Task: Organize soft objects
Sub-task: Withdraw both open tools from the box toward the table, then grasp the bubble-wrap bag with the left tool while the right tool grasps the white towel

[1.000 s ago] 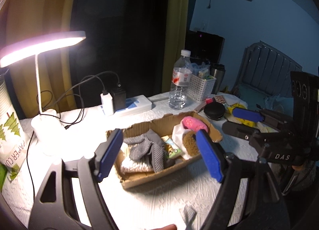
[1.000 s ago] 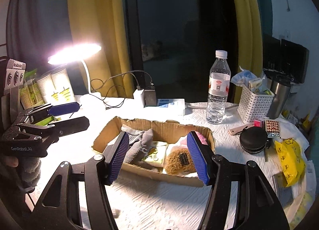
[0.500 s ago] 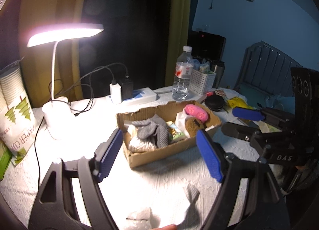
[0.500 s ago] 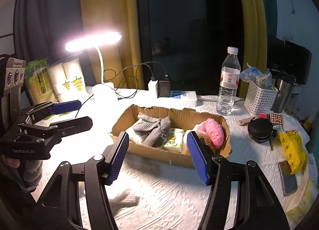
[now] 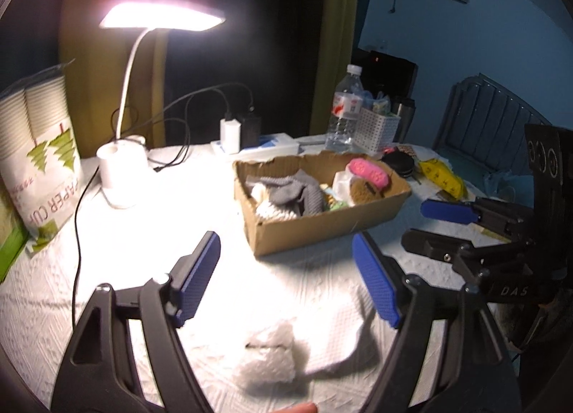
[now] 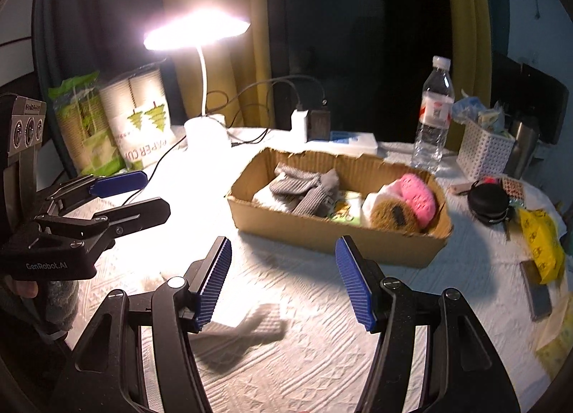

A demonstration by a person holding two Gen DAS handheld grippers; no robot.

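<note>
A cardboard box (image 6: 336, 230) sits on the white textured tabletop (image 6: 304, 348), and everything else is placed from it. Inside it, toward the lamp side, lie grey knitted gloves (image 6: 308, 187) over something white that is mostly hidden. At the other end a pink fuzzy piece (image 6: 417, 198) leans on a brown fuzzy one (image 6: 390, 216); a small yellow-green packet between the two groups is too covered to read.

Nearer the camera than the box, the left gripper (image 5: 286, 282) hangs over the cloth with its blue pads wide apart and nothing between them. Just below it lies a pale, blurred soft lump (image 5: 266, 355) beside a flat white piece (image 5: 343, 330); what they are cannot be told.

The right gripper (image 6: 283, 282) is likewise spread and empty, in front of the box. A blurred grey scrap (image 6: 263, 320) lies under it.

Behind the box stand a glaring desk lamp (image 6: 206, 105) and a water bottle (image 6: 433, 115).
</note>
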